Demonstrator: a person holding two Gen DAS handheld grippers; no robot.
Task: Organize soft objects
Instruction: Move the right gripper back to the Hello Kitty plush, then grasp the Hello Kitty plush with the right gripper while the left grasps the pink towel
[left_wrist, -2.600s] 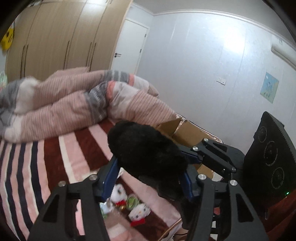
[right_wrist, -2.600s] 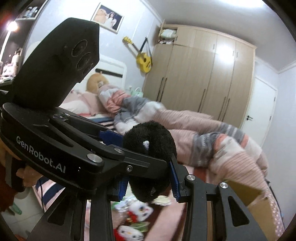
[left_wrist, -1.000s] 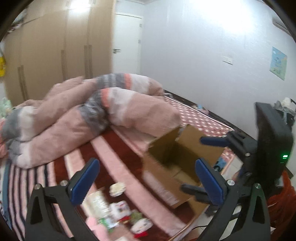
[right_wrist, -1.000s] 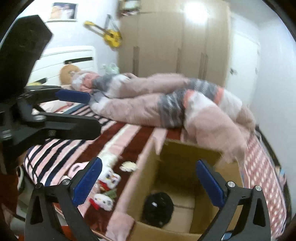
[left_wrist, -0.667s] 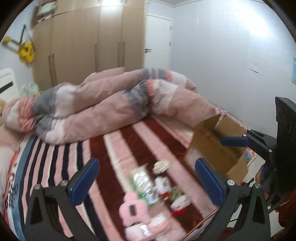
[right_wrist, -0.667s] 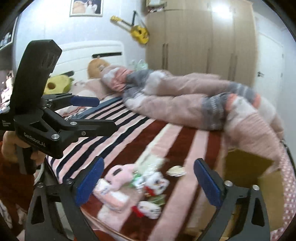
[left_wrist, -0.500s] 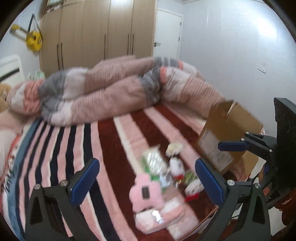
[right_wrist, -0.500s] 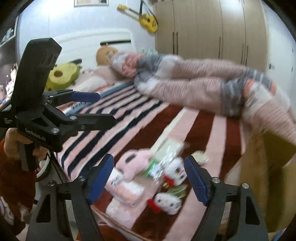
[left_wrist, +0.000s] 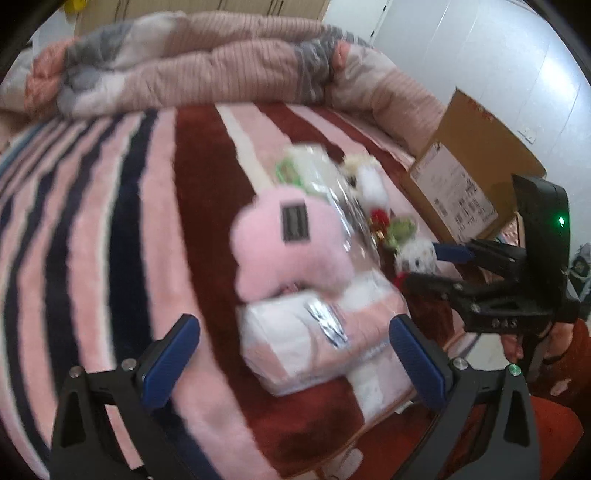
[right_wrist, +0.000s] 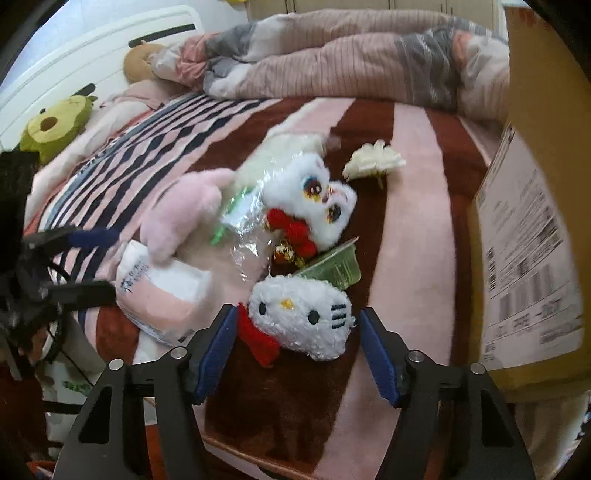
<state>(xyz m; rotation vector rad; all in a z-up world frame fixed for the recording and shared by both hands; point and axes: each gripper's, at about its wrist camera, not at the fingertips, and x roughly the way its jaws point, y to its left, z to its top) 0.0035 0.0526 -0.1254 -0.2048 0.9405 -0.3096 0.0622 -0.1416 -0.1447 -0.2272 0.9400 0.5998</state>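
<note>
My left gripper is open and empty, its jaws either side of a pink-and-white wrapped tissue pack on the striped bed. A pink plush lies just beyond the pack. My right gripper is open, its blue pads flanking a white cat-face plush with a red bow. Behind it lie a white big-eyed plush, a green cup, a white flower, the pink plush and the tissue pack. The cardboard box stands at the right.
A rumpled pink and grey duvet lies across the far side of the bed. A green plush and a brown one sit by the headboard. The bed's front edge is just below my right gripper. The box also shows in the left wrist view.
Both grippers let go of the black plush, which dropped into the box. They swung left and moved down close to the pile of toys; the right jaws narrowed around the cat-face plush.
</note>
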